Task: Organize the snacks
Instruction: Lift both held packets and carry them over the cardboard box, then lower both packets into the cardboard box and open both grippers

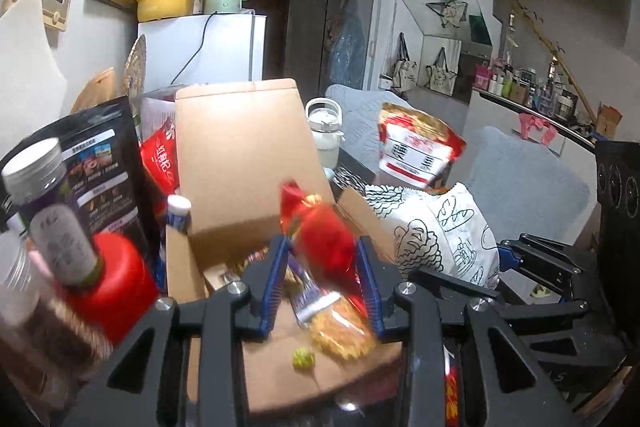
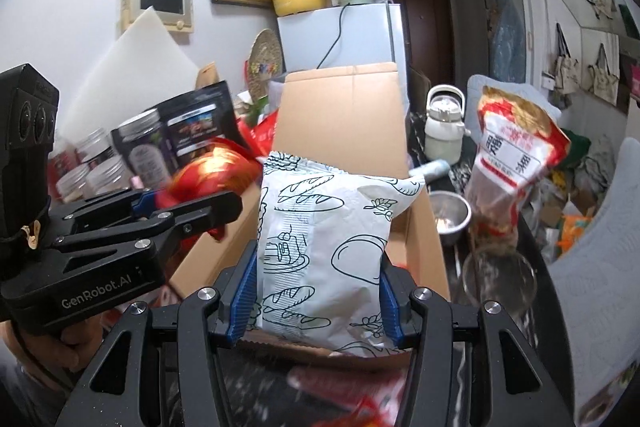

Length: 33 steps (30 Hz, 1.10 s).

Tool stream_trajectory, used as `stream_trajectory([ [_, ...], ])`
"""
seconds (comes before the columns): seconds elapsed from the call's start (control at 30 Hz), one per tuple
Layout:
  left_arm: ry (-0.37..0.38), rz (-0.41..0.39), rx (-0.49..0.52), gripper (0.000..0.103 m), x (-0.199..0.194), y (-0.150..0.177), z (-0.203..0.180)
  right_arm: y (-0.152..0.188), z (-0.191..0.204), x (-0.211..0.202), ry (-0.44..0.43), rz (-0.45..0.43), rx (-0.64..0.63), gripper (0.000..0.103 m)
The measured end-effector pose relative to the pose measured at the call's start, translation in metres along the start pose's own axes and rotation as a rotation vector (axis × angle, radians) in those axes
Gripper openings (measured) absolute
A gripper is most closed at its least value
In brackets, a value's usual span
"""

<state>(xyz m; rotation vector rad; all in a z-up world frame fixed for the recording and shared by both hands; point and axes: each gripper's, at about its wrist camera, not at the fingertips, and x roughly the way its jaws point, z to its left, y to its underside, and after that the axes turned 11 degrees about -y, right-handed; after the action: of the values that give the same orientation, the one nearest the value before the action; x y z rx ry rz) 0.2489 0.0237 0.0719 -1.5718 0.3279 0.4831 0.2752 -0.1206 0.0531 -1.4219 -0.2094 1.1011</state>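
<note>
Snacks in both grips, over the open cardboard box [image 2: 340, 115]: my left gripper [image 1: 324, 287] pinches a red snack packet [image 1: 320, 239], my right gripper [image 2: 316, 291] clamps a white bread bag [image 2: 320, 239]. Next I'd judge: lower each inside, then release.

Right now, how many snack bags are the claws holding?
2. The red snack bag is in the left claw; the white bread-print bag is in the right claw. Both over the cardboard box.

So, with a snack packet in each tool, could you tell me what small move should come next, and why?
Probably carry both packets clear of the cardboard box and set them down sorted: the left tool grips the red packet, the right tool the white bread-print bag, above the open box.
</note>
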Motion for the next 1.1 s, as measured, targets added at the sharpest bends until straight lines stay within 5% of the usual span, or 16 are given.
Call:
stream_trajectory([
  [0.17, -0.008, 0.001, -0.023, 0.035, 0.033, -0.009, 0.008, -0.013, -0.016, 0.023, -0.006, -0.003, -0.009, 0.052],
  [0.47, -0.043, 0.118, -0.038, 0.035, 0.098, 0.005, 0.019, -0.013, -0.044, 0.08, -0.026, 0.071, 0.009, 0.052],
  [1.1, -0.143, 0.265, -0.026, 0.035, 0.14, 0.029, 0.022, 0.01, -0.064, 0.14, -0.04, 0.262, 0.039, 0.052],
])
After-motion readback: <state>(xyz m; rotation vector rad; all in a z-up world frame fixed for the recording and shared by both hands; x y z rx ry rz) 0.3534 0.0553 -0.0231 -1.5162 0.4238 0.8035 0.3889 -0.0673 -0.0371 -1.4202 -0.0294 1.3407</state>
